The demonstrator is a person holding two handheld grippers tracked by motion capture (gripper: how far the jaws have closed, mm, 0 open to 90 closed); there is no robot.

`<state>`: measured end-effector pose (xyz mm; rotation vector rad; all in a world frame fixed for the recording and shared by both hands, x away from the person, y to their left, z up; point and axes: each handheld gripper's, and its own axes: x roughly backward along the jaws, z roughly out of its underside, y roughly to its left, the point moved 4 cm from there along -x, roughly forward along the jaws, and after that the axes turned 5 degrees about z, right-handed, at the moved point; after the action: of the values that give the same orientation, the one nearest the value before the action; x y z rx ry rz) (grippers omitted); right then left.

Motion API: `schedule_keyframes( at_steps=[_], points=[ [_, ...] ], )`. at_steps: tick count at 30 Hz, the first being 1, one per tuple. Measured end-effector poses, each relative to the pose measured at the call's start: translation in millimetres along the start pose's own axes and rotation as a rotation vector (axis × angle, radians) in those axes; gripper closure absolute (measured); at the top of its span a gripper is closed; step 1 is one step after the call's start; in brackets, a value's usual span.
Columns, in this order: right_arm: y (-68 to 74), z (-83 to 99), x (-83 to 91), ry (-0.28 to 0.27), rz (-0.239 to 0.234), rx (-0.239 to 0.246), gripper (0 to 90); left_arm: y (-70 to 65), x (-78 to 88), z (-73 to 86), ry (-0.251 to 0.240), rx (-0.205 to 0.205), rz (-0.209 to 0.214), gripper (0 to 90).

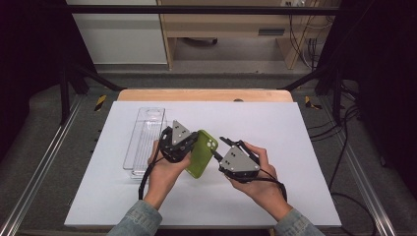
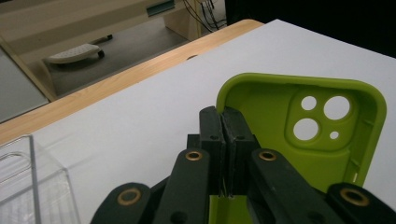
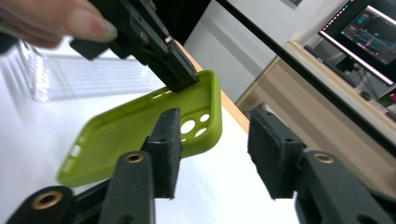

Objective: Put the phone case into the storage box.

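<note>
My left tongs [image 1: 193, 142] pinch the side wall of the green case [image 1: 203, 153], holding it tilted above the table [image 1: 295, 128]. My right tongs [image 1: 219, 155] stand open just beside its other edge (pads clear of it). A handover, I judge; next, carry the case left to the clear bin [image 1: 142, 140].
</note>
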<state>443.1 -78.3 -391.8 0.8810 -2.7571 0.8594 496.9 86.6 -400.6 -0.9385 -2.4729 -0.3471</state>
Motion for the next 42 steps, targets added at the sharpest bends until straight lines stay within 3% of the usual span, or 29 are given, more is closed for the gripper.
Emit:
schedule_keyframes(
  at_steps=[5,6,7,10,12,16,22,31,38,42],
  points=[
    [-5.0,1.4,6.5,-0.005,-0.006,-0.09,42.5,4.4,2.2,0.7,-0.026,0.022,-0.03,87.7],
    [-5.0,1.4,6.5,-0.005,-0.006,-0.09,42.5,5.0,2.5,0.9,-0.028,0.023,-0.036,87.7],
    [-6.9,5.1,6.6,-0.01,-0.013,-0.126,39.8,5.3,3.0,1.3,-0.029,0.021,-0.04,87.7],
    [-9.3,10.0,6.8,-0.018,-0.009,-0.154,37.8,5.7,4.6,2.0,-0.033,0.017,-0.052,87.7],
    [-14.3,19.5,6.6,-0.027,-0.001,-0.205,33.1,6.6,5.9,2.4,-0.039,0.02,-0.059,87.7],
    [-21.1,35.3,6.0,-0.017,-0.021,-0.26,26.9,9.0,9.4,5.3,-0.083,0.019,-0.089,87.7],
    [-30.4,62.1,5.0,0.004,-0.005,-0.322,20.1,9.0,9.8,8.9,-0.125,0.041,-0.093,87.8],
    [-45.5,81.1,13.0,0.01,0.052,-0.372,9.8,8.7,14.1,6.4,-0.162,0.061,-0.084,87.8],
    [-49.3,92.9,16.1,0.026,0.05,-0.415,7.3,11.1,15.2,6.0,-0.173,0.076,-0.083,87.8],
    [-47.7,96.0,17.1,0.026,0.038,-0.413,6.2,11.6,17.1,5.3,-0.177,0.078,-0.086,87.8]
  ],
)
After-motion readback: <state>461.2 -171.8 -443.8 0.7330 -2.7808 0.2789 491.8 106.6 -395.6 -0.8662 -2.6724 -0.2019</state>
